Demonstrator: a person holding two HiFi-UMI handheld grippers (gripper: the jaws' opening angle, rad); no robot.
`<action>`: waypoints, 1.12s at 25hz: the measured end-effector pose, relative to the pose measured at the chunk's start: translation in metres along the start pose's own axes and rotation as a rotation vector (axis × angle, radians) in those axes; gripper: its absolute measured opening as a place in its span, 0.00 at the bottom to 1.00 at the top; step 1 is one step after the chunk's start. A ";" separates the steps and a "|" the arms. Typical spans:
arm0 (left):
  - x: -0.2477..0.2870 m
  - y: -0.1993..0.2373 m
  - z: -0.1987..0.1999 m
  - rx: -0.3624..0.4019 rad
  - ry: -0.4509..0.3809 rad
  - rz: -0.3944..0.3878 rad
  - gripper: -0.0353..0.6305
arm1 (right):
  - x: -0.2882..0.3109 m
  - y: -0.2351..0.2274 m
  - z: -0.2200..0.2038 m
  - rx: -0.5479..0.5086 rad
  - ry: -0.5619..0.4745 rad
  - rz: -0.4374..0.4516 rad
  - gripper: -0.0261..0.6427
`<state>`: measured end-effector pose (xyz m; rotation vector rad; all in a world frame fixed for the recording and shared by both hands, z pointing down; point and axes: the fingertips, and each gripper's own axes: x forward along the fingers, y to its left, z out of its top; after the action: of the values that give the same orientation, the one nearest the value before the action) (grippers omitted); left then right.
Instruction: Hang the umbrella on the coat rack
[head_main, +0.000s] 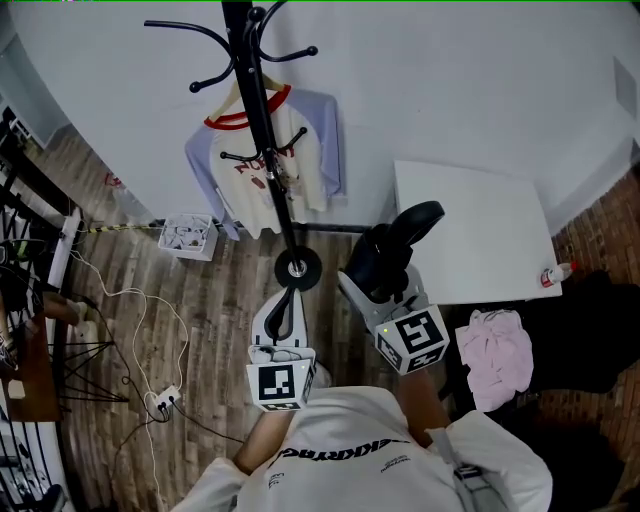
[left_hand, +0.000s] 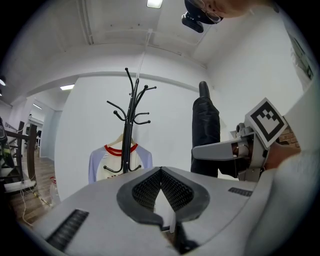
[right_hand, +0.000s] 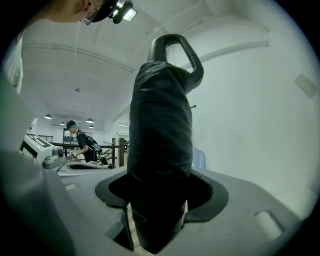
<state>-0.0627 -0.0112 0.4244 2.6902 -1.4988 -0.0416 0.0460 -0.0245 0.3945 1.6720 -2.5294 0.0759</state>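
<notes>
The black coat rack (head_main: 262, 120) stands against the white wall with a red-collared T-shirt (head_main: 268, 165) hung on it; in the left gripper view the coat rack (left_hand: 131, 120) rises straight ahead. My right gripper (head_main: 376, 278) is shut on a folded black umbrella (head_main: 392, 250), held upright to the right of the rack's base (head_main: 297, 268). In the right gripper view the umbrella (right_hand: 162, 150) fills the gap between the jaws, its loop handle (right_hand: 176, 50) on top. My left gripper (head_main: 289, 300) is shut on nothing, just in front of the rack's base; its pads (left_hand: 172, 187) meet.
A white table (head_main: 470, 230) stands right of the rack, with a small bottle (head_main: 557, 272) at its corner and pink cloth (head_main: 495, 355) below. A white basket (head_main: 190, 236), cables and a power strip (head_main: 165, 400) lie on the wooden floor at left. A person (right_hand: 82, 145) works far off.
</notes>
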 end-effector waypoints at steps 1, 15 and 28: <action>0.008 0.004 0.001 -0.007 0.003 -0.006 0.05 | 0.008 -0.003 0.002 -0.001 0.006 -0.003 0.45; 0.093 0.047 0.022 -0.010 -0.023 -0.083 0.05 | 0.096 -0.035 0.022 0.010 0.040 -0.013 0.45; 0.140 0.057 0.018 -0.025 -0.027 -0.089 0.05 | 0.137 -0.060 0.018 0.015 0.080 0.021 0.45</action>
<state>-0.0381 -0.1613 0.4108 2.7458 -1.3751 -0.1010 0.0464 -0.1752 0.3914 1.6148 -2.4940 0.1608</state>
